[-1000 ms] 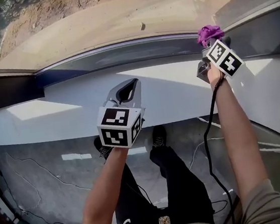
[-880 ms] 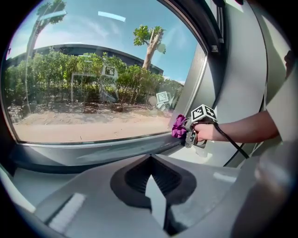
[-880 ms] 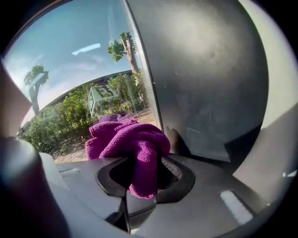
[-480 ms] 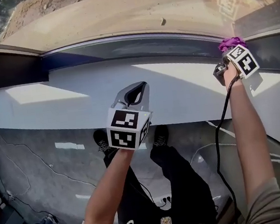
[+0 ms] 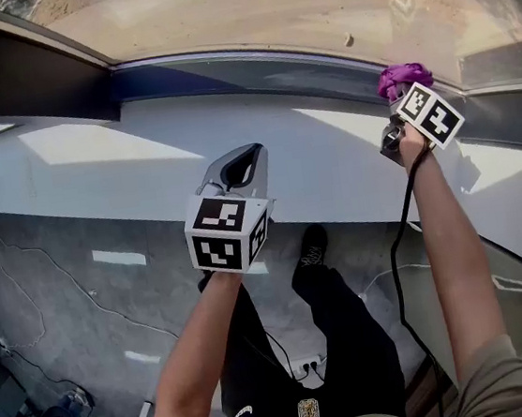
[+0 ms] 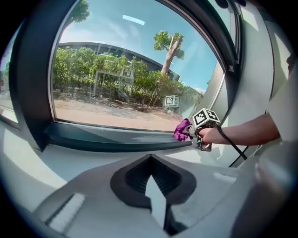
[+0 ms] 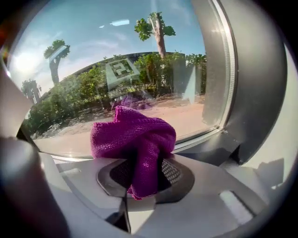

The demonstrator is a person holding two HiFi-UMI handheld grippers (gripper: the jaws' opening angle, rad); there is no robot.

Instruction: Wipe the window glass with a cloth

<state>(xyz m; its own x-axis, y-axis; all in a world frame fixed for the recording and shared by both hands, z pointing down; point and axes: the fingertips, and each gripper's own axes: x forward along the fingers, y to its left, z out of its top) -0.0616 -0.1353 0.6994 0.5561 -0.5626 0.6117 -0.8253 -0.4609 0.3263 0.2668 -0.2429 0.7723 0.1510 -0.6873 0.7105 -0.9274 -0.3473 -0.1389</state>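
Observation:
A bunched purple cloth (image 7: 135, 139) is clamped in my right gripper (image 7: 142, 174), whose jaws are shut on it. In the head view the cloth (image 5: 403, 77) is held against the bottom right of the window glass (image 5: 246, 11), just above the dark frame. From the left gripper view the cloth (image 6: 182, 129) and right gripper (image 6: 205, 122) show at the glass's lower right corner. My left gripper (image 5: 237, 170) hangs over the white sill (image 5: 143, 170), away from the glass, jaws shut with nothing between them (image 6: 151, 179).
A dark window frame (image 5: 18, 72) runs along the left and bottom of the glass. A black cable (image 5: 398, 233) trails down from the right gripper. The person's legs and shoes (image 5: 313, 244) stand on the grey floor (image 5: 53, 285) with cables.
My right gripper with the cloth has shifted a little left and back along the bottom of the glass. The head view has turned, and the left gripper has barely moved.

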